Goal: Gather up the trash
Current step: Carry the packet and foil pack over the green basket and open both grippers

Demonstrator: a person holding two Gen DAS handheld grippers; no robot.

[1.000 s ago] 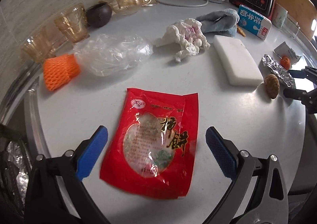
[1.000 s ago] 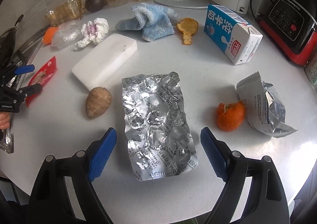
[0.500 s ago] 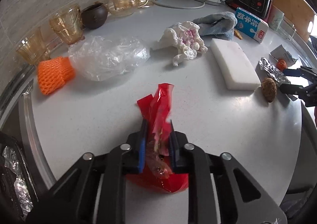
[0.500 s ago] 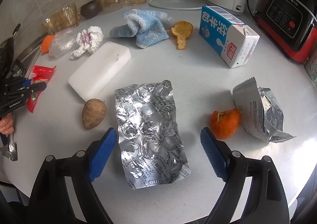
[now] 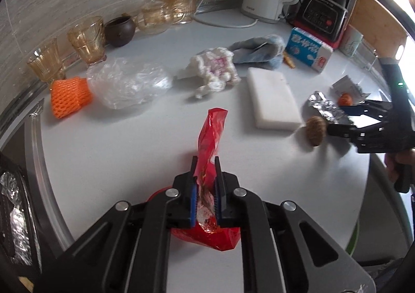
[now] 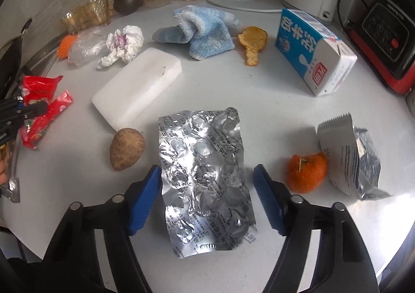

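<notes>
Left wrist view: one left gripper [image 5: 205,181], clamped on one crumpled red plastic snack wrapper [image 5: 210,134], which has lifted since half a second ago. Landmark: one white rectangular foam block [image 6: 137,90]. Left of it: one crumpled white tissue [image 6: 122,45], one clear plastic bag [image 5: 127,83], one orange foam net sleeve [image 5: 70,97]. In front: one silver foil blister sheet [image 6: 207,176] between the spread fingers of one right gripper [image 6: 207,197], narrower than before; one brown tuber [image 6: 126,148] beside it.
</notes>
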